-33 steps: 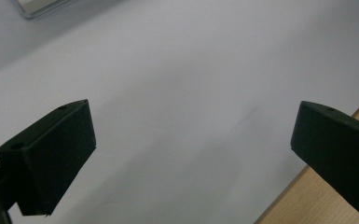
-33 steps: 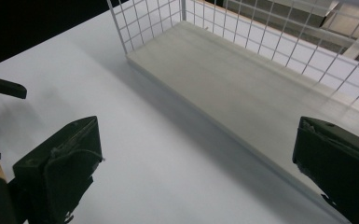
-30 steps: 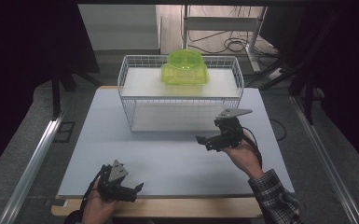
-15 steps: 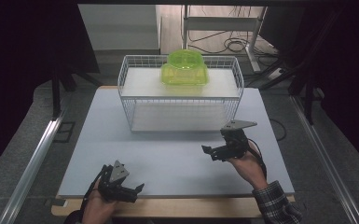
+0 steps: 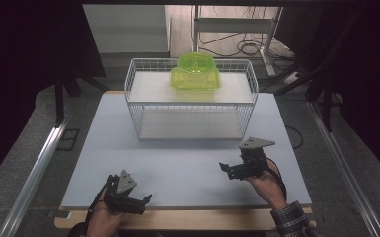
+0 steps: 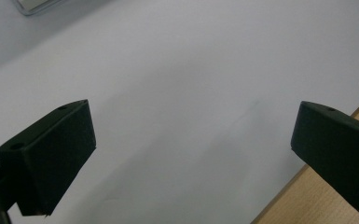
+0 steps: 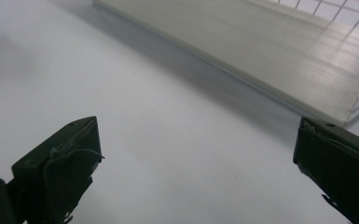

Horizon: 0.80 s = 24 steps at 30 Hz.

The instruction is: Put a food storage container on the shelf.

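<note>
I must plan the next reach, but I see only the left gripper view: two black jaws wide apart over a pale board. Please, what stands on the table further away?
Observer: A white wire rack stands at the far middle of the table.
Operator: Is something in it?
Observer: Yes, a translucent green container sits on its upper shelf, right of the shelf's centre.
Operator: Where is the right gripper?
Observer: The right gripper is over the board in front of the rack's right end, jaws wide open and empty.
Operator: And my left gripper?
Observer: The left gripper is at the near edge, also open, holding nothing.
</note>
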Each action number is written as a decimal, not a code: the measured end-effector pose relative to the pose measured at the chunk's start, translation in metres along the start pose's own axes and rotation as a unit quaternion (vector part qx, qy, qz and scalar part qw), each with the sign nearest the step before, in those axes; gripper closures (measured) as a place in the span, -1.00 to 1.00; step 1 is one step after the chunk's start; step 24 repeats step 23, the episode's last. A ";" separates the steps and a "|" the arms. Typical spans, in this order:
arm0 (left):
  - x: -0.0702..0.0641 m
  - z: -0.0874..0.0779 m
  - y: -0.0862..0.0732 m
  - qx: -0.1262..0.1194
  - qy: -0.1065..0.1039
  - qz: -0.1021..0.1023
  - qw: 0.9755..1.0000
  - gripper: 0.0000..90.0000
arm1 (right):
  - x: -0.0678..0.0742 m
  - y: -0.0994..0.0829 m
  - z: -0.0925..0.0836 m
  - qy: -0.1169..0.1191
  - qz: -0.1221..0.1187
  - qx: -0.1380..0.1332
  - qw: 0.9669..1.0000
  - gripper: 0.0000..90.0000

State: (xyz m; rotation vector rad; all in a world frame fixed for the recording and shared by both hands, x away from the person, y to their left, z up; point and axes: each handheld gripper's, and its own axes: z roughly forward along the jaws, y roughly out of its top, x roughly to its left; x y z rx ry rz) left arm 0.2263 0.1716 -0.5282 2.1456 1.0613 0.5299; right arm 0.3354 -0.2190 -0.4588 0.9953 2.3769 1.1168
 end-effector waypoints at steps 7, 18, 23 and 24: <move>-0.001 0.001 0.000 0.001 0.005 0.010 1.000 -1.00 | 0.001 -0.018 0.001 -0.003 -0.003 0.015 1.000 -0.98; -0.002 0.001 0.000 0.003 0.008 0.018 1.000 -1.00 | 0.003 -0.042 0.009 -0.003 -0.001 0.044 0.999 -0.98; -0.002 0.001 0.000 0.002 0.012 0.021 1.000 -1.00 | 0.002 -0.049 0.017 -0.010 0.000 0.065 0.998 -0.98; -0.002 0.001 0.000 0.002 0.012 0.021 1.000 -1.00 | 0.002 -0.049 0.017 -0.010 0.000 0.065 0.998 -0.98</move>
